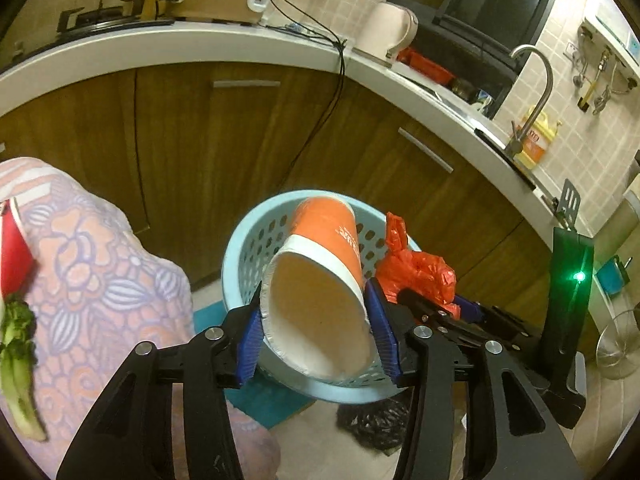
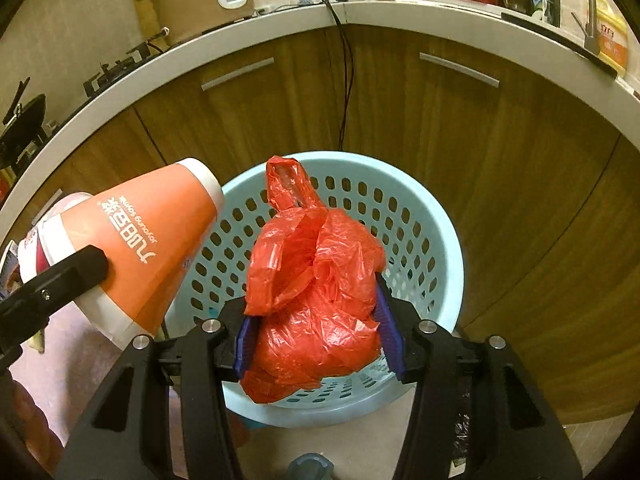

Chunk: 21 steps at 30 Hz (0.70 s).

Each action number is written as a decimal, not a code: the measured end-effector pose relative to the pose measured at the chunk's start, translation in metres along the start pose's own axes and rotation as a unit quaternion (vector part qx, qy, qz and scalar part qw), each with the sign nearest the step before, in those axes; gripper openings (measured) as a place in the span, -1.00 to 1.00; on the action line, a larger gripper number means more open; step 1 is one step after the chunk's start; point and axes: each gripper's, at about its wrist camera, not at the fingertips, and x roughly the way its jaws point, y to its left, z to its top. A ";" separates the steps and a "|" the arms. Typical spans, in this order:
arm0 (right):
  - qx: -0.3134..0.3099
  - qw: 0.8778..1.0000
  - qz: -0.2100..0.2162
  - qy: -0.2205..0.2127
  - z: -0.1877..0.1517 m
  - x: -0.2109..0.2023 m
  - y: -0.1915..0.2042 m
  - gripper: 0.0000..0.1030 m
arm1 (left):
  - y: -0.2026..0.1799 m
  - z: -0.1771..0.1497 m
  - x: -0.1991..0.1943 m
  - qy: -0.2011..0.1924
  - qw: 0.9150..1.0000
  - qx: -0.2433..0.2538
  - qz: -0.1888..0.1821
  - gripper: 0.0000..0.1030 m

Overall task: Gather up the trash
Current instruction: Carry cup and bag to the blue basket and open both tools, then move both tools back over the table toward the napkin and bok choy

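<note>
Step in hand: drop-off. Both grippers are loaded and hang over the bin.

Left gripper [image 1: 316, 338]: fingers [image 1: 249, 340] clenched on the rim end of an orange paper cup [image 1: 324, 264]. The cup is tipped, open mouth toward the camera, base pointing down and away over the blue perforated bin [image 1: 240, 252]. It looks empty inside. The rim is slightly squashed between the pads, so the hold looks firm.

Right gripper [image 2: 316, 340]: fingers [image 2: 390, 332] clamped on both sides of a crumpled red plastic bag [image 2: 316, 280], its knotted handle sticking up. The bag hangs above the bin [image 2: 432, 224] opening, roughly centred in the right wrist view. The cup [image 2: 148, 248] sits to its left, over the bin's left edge.

Inside of the bin: mostly hidden behind the two loads; the visible wall looks bare. It stands on the floor in front of wooden cabinets [image 2: 480, 140].

Next move, as a judgement: open both sets of fingers. The bag should fall straight in. The cup is nearer the rim, so it probably needs a small shift toward the bin's centre first, or it may clip the edge and bounce out. The light bag may also cling to a pad, so a wide opening seems wise.

More trash probably waits on the patterned cloth [image 1: 100, 280] at left: a broccoli stalk [image 1: 16, 352] and something red [image 1: 14, 252] beside it.
</note>
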 end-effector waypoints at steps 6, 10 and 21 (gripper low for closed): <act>-0.003 1.000 -0.003 0.000 0.002 -0.002 0.002 0.14 | 0.000 -0.002 0.001 0.006 1.000 0.003 0.011 0.21; 0.001 1.000 0.001 -0.007 0.003 -0.009 0.002 0.15 | 0.004 -0.003 -0.010 -0.003 1.000 -0.003 0.009 0.21; -0.024 0.998 0.023 -0.050 0.008 -0.051 0.028 0.14 | 0.012 -0.013 -0.065 -0.049 0.999 -0.006 0.024 0.21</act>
